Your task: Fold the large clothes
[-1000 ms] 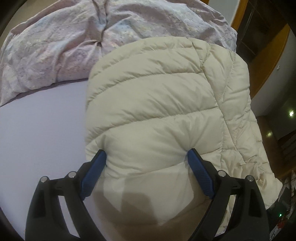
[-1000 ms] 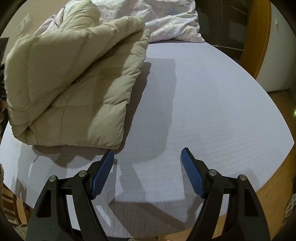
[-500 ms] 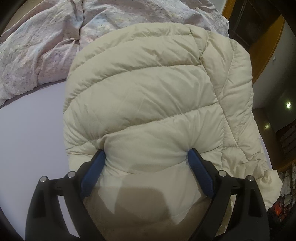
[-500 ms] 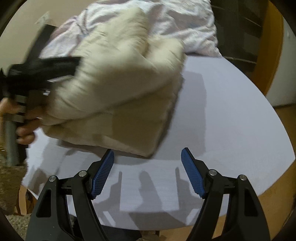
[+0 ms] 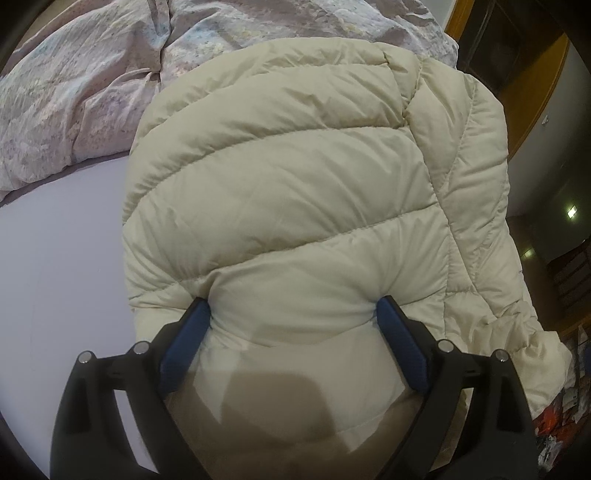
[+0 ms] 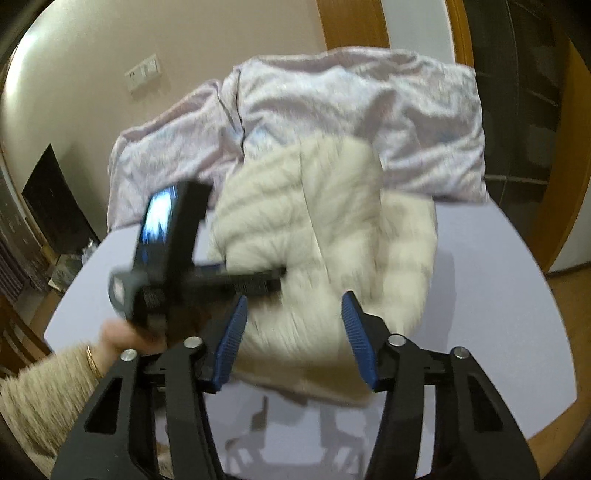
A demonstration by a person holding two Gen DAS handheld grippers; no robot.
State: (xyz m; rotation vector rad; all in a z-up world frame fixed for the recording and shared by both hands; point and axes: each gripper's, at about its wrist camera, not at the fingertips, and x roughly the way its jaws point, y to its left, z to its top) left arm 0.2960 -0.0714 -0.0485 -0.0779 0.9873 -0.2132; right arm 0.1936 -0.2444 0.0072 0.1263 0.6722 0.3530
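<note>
Both blue pads of the left gripper (image 5: 293,332) press into the near fold of the cream puffer jacket (image 5: 306,177), the padded cloth bulging up between and around them, so its jaws are clamped on that thick edge though they stand well apart. Jaws of the right gripper (image 6: 291,332) are closing, and nothing lies between them: they hang in the air above the near edge of the bed (image 6: 517,332), with the jacket (image 6: 332,240) seen past their tips and blurred. In the right wrist view the left gripper (image 6: 243,277) reaches in from the left side and bites the jacket's near left part, held by a hand (image 6: 125,336) with a thin gold bangle (image 6: 91,360) and a cream knitted sleeve (image 6: 40,391). The jacket lies bunched and folded over on itself in the middle of the pale lilac sheet (image 5: 55,277), its quilted panels facing up; its far end touches the rumpled pink floral duvet (image 5: 92,85) that is heaped along the far edge of the bed. In the left wrist view the jacket's right side runs to the right edge of the bed and droops over it. Beyond the bed stand a wooden door frame (image 6: 354,22) and a wall with a switch plate (image 6: 144,72).
</note>
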